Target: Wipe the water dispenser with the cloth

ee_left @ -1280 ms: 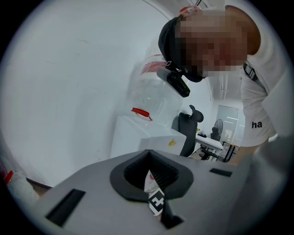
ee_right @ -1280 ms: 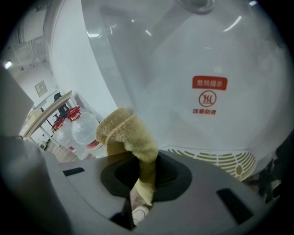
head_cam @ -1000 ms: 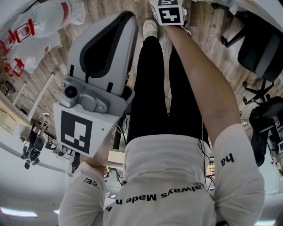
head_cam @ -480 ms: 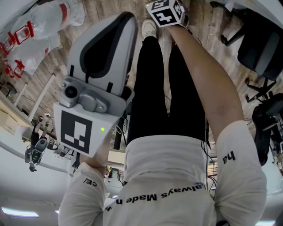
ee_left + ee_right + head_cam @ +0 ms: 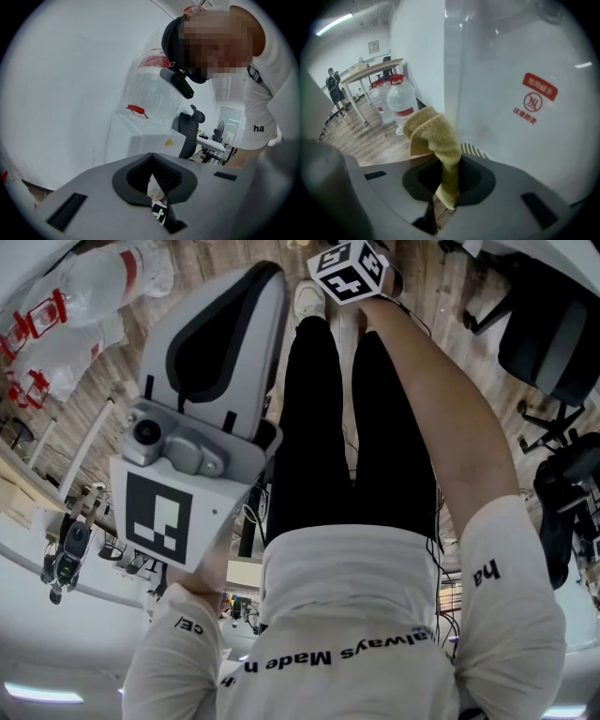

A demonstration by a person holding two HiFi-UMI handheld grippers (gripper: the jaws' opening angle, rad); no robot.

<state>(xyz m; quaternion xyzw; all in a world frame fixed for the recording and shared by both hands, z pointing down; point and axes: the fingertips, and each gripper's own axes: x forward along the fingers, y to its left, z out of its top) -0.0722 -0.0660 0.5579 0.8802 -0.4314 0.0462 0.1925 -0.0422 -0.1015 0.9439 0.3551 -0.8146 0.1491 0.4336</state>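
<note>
Right gripper view: right gripper [image 5: 445,190] clamped on yellow cloth [image 5: 433,133], just beside white water dispenser [image 5: 511,70]; left gripper [image 5: 157,199] jaws together, empty.

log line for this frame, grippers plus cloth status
left gripper: shut, empty | right gripper: shut on yellow cloth | position: beside water dispenser front, contact unclear

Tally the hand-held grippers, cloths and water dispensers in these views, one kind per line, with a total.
Hand-held grippers: 2 (left hand-held gripper, right hand-held gripper)
Cloth: 1, yellow, held in the right one's jaws
Water dispenser: 1
Total: 4
</note>
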